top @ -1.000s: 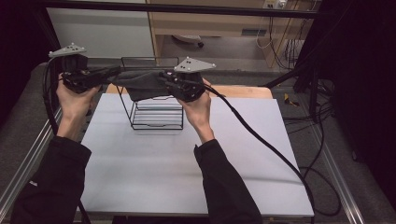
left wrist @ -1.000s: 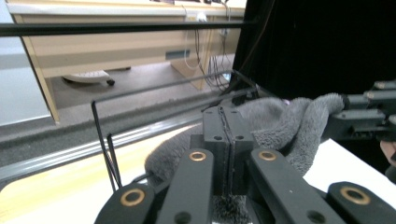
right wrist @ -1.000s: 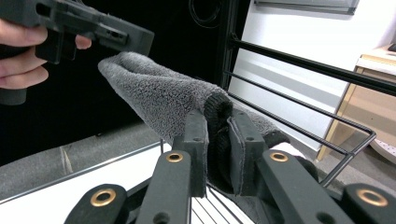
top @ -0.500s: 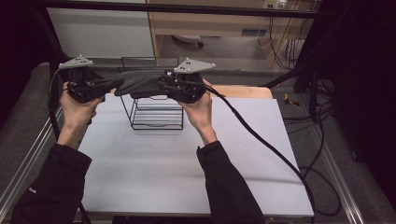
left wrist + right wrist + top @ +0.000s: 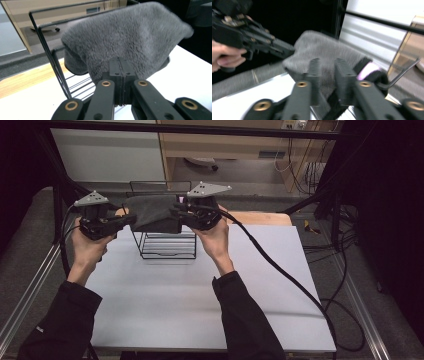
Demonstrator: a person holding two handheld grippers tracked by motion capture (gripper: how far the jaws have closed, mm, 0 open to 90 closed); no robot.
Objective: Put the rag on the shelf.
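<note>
High view, upper-left-center of frame: we've got the grey cloth (image 5: 152,212) stretched btwn both grippers, right over the wire rack (image 5: 165,237). Left gripper (image 5: 131,218) is clamped shut on the cloth's left end, jaws pressed tight w/ fabric pinched, clear in the left gripper view. Right gripper (image 5: 176,213) has the other end; its jaws show a small gap in the right gripper view w/ cloth bunched between, so gripping imo. Cloth's long axis runs left-right across the frame, sitting about level w/ the rack's top bar, so the next bit prob comes down to lowering it evenly onto that bar.
</note>
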